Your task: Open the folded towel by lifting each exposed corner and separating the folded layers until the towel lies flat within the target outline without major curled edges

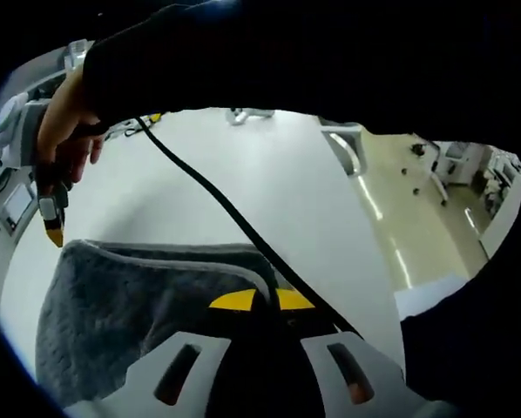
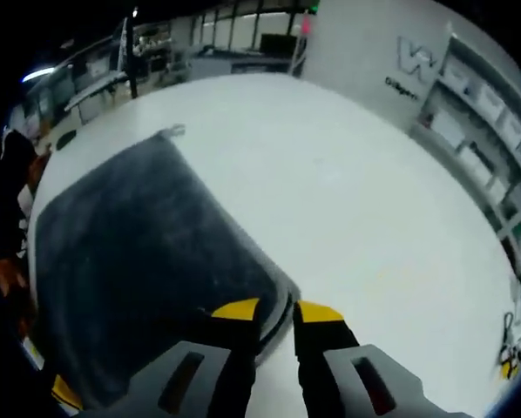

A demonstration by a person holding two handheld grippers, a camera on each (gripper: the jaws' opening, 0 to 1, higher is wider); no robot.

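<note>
Both grippers pinch the grey towel's (image 2: 147, 261) edge on the white counter (image 2: 356, 226), the left gripper (image 1: 260, 300) and right gripper (image 2: 276, 311) with yellow-tipped fingers (image 2: 236, 309) pressed on its hem

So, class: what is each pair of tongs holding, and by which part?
Both grip the towel: the left tongs are shut on its edge, and the right tongs pinch a corner.
</note>
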